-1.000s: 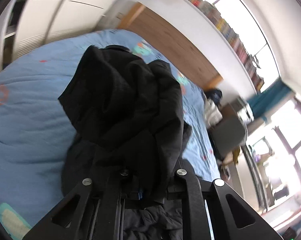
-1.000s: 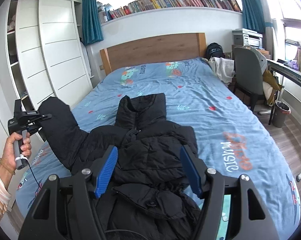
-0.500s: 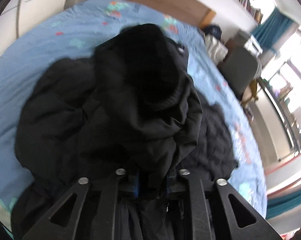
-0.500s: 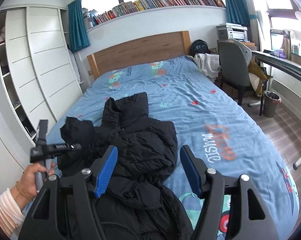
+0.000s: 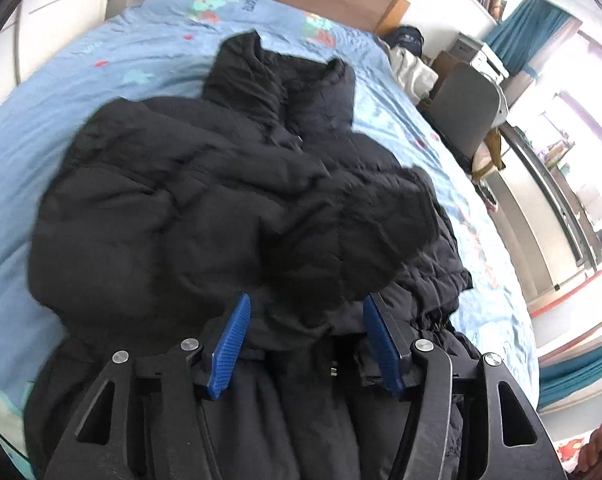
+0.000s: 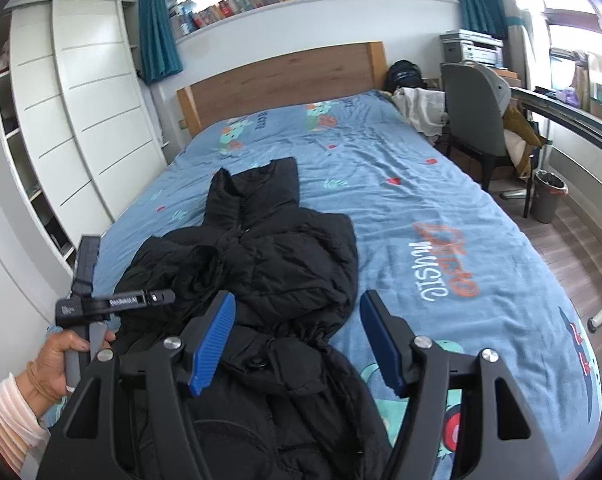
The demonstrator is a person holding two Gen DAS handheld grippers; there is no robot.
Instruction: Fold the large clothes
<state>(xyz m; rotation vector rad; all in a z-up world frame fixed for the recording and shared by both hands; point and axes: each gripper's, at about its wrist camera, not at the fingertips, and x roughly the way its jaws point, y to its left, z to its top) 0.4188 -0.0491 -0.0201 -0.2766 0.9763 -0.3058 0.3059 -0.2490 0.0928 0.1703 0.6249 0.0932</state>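
A black puffer jacket [image 5: 205, 200] lies on the blue bed [image 5: 61, 80], collar toward the headboard. Its left sleeve [image 5: 349, 232] is laid across the jacket's body. My left gripper [image 5: 305, 320] hovers right over the sleeve's end; its jaws are opening, the cuff lies loose between the blue pads [image 5: 231, 344] and they do not press it. In the right wrist view the jacket [image 6: 293, 248] sits below my right gripper [image 6: 297, 320], which is open and holds nothing. A hand [image 6: 61, 356] holds the left gripper [image 6: 161, 298] at the jacket's left side.
A white wardrobe [image 6: 81, 120] runs along the bed's left side, with a wooden headboard [image 6: 281, 80] at the far end. To the right stand a grey chair [image 6: 473, 112], a waste bin [image 6: 547, 196] and a desk. A pale cloth pile [image 6: 417, 108] lies at the bed's far right corner.
The left gripper carried the sleeve from the bed's left side over onto the jacket's body, came down, and its jaws opened, letting go of the sleeve. The right gripper sank a little.
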